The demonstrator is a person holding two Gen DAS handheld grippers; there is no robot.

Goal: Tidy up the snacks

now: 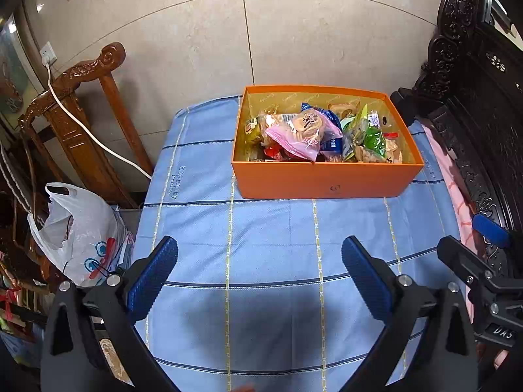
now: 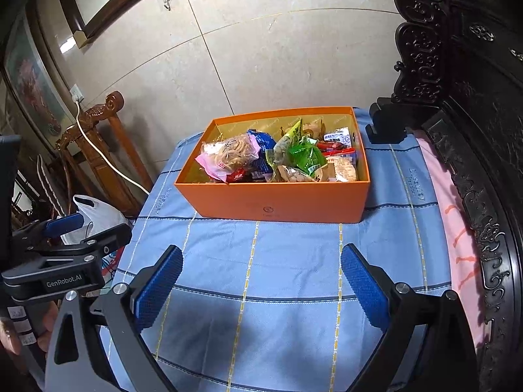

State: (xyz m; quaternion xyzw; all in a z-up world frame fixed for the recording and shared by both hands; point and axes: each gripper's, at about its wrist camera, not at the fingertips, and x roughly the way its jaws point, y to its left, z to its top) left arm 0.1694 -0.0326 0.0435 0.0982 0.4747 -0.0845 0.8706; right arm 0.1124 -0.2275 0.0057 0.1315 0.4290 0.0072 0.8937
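Blue checked cloth [image 1: 261,228] covered the table and filled the lower centre of both views. Orange box [image 1: 327,179] sat on it at the upper centre of the left wrist frame, slightly right of centre; in the right wrist view it sat at centre [image 2: 278,202]. Snack packets [image 1: 313,134] were piled loose inside the box: a pink-wrapped pastry [image 1: 294,134] on top at left, green packs [image 1: 372,140] at right, blue wrappers between. Dark carved furniture [image 1: 474,98] ran along the right edge; a carved wooden chair [image 1: 81,104] stood at upper left, a white plastic bag [image 1: 78,232] at lower left. Left gripper [image 1: 260,271] was at bottom centre, jaws spread wide over bare cloth, holding nothing. Right gripper [image 2: 261,277] was likewise spread apart and empty, near the box but short of it.
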